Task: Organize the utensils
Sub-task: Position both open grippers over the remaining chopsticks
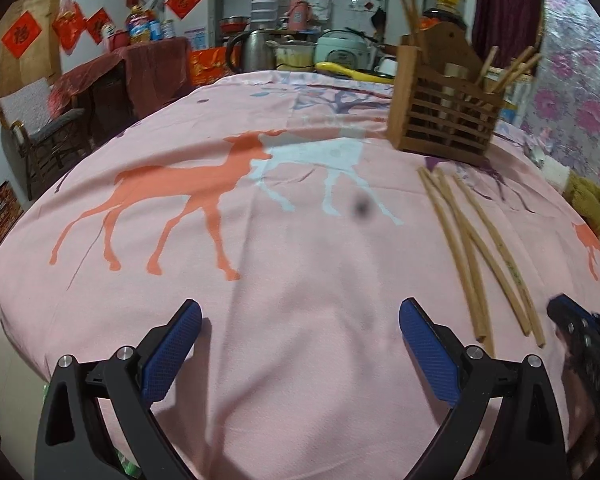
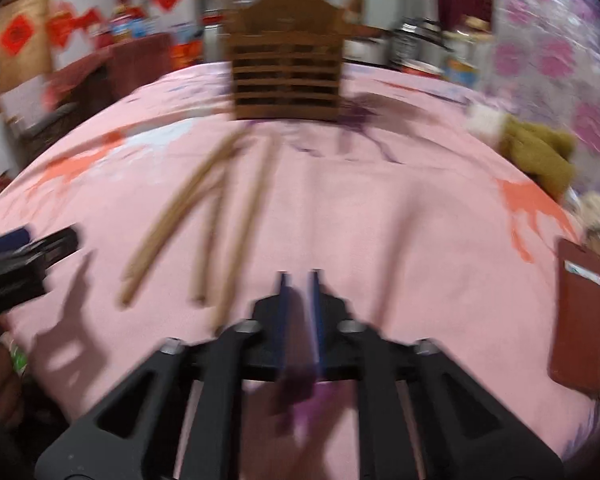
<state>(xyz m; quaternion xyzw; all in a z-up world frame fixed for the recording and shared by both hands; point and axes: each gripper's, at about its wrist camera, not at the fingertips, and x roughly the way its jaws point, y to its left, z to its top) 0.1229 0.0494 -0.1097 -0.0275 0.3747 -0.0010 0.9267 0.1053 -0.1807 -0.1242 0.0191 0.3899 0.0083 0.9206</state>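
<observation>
Motion blur smears the right wrist view: chopsticks [image 2: 204, 220], wooden holder [image 2: 286, 76]; the red case [image 2: 580, 316] is cut off.

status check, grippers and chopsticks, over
Left gripper open, empty. Right gripper nearly shut, nothing visibly held. Loose chopsticks on the cloth, short of the wooden holder. Path clear.

Loose chopsticks [image 1: 476, 256] on the tablecloth [image 1: 260, 260], just before the wooden holder [image 1: 444, 116], more chopsticks [image 1: 512, 68] standing inside it
</observation>
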